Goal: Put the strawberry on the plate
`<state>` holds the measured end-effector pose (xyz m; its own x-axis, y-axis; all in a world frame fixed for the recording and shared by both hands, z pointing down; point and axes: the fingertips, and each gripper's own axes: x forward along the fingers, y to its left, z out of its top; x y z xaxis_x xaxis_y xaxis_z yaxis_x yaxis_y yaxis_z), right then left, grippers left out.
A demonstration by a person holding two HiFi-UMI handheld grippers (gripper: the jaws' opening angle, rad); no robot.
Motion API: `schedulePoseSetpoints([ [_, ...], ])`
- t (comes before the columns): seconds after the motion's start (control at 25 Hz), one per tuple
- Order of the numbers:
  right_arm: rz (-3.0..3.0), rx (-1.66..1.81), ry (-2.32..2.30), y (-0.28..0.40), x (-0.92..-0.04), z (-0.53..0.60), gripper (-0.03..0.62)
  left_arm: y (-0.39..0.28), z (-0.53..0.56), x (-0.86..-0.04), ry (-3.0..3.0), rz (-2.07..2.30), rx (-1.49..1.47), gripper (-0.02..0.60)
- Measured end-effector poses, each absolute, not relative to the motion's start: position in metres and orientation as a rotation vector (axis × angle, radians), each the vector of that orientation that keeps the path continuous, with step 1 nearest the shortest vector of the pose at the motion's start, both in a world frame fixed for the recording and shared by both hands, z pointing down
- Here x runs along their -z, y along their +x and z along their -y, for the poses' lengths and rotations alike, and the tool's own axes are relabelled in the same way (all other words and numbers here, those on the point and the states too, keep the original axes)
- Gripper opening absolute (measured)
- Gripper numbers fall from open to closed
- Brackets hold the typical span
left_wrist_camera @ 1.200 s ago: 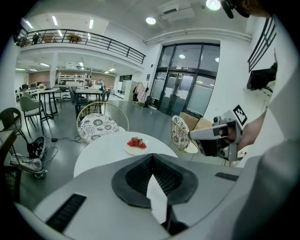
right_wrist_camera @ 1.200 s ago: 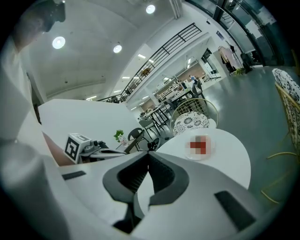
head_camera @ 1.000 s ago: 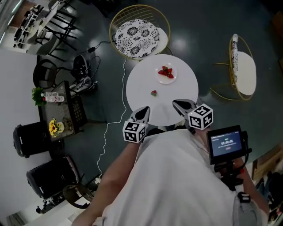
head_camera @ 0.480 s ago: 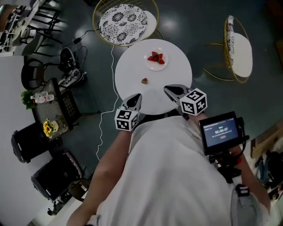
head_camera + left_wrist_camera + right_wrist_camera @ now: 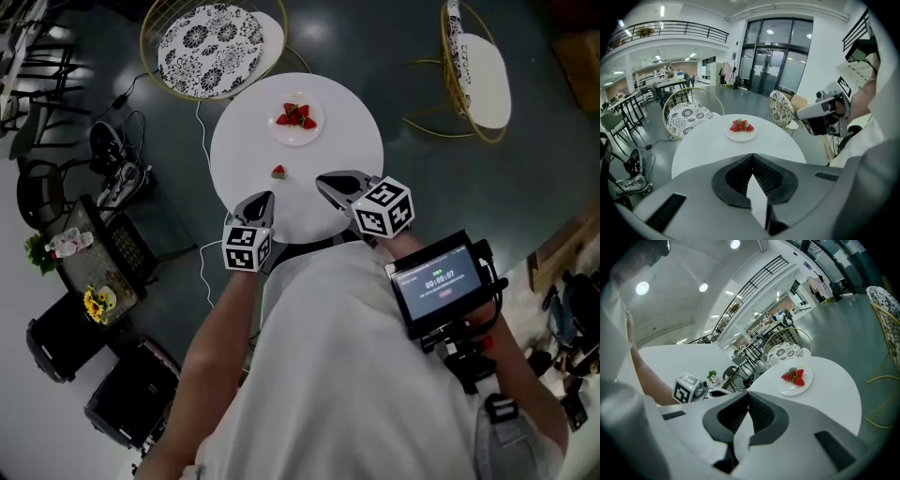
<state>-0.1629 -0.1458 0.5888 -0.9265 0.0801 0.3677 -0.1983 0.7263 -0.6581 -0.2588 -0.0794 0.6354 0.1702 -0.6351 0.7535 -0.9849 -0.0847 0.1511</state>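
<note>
Task item: small red strawberry [image 5: 278, 172], lying alone on the round white table [image 5: 347, 141] [image 5: 703, 145] [image 5: 834, 390], on the person's side of the plate & apart from it. Seen in head view only; the gripper bodies block it in both gripper views.
Plate: round white plate [image 5: 298, 139] [image 5: 740, 138] [image 5: 799, 387], on far half of table, w/ a cluster of red strawberries [image 5: 295, 115] [image 5: 741, 126] [image 5: 793, 375] on it.
Left gripper: left gripper [image 5: 266, 196] [image 5: 752, 157], jaws pressed together, nothing btwn them. Tips over table's near edge, near the lone strawberry, not touching; aimed toward the plate.
Right gripper: right gripper [image 5: 322, 178] [image 5: 749, 394], jaws closed too, empty. Over near-right part of table, beside the lone strawberry but apart from it.
Grippers vs. berry: side by side; lone strawberry sits btwn the two tips & slightly ahead, closer to the left one.
Screen: black handheld screen [image 5: 439, 281], lit, by the person's right forearm.
Chairs: gold wire chair w/ black-and-white patterned cushion [image 5: 208, 37] [image 5: 686, 117] beyond table, to the left; second gold wire chair w/ plain white seat [image 5: 480, 67] off to the right, apart from table.
Floor: dark grey glossy floor [image 5: 412, 169].
</note>
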Motion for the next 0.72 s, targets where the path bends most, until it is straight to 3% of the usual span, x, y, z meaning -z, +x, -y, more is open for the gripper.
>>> schedulePoseSetpoints([
  [0.72,2.499,-1.109,0.215,-0.148,-0.595,0.158,0.008,-0.263,0.101,-0.672,1.892,1.291,-0.977,0.006],
])
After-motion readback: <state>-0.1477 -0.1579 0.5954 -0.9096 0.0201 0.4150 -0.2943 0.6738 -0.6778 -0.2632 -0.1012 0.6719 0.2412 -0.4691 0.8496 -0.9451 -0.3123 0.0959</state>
